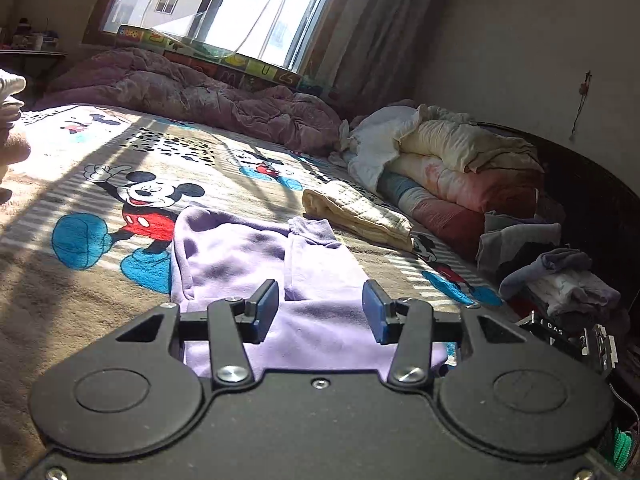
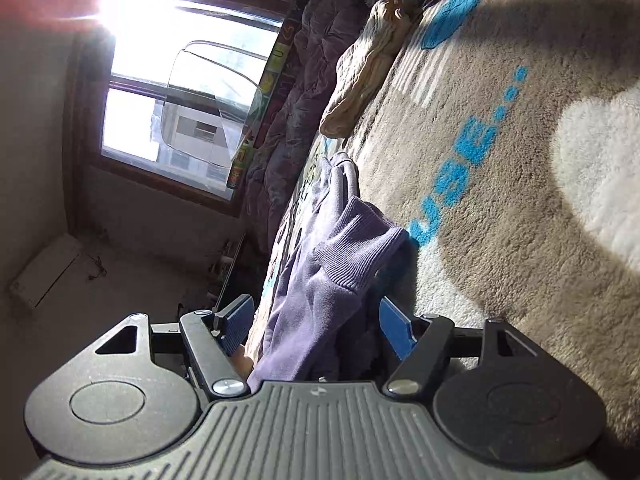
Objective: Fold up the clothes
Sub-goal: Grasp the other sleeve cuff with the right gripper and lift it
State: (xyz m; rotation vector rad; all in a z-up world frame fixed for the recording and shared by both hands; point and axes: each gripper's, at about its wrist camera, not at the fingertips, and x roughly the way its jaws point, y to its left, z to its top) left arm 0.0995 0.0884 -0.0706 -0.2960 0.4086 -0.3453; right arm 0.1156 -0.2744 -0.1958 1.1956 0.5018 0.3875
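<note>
Left gripper [image 1: 320,307] open, pads apart, nothing pinched; hovering over near edge of purple sweatshirt [image 1: 276,276], flat on cartoon blanket [image 1: 120,168]. Near hem hidden under gripper body. Right gripper [image 2: 316,326] rolled sideways, jaws wide, sweatshirt fabric w/ ribbed cuff [image 2: 356,248] between pads; contact w/ pads unclear, lower part cut off by body. Cream folded blanket [image 1: 356,212] beyond sweatshirt. Bedding pile [image 1: 452,164] and clothes heap [image 1: 560,276] at bed edge, partly in shadow. Window [image 1: 224,4] blown out by glare.
</note>
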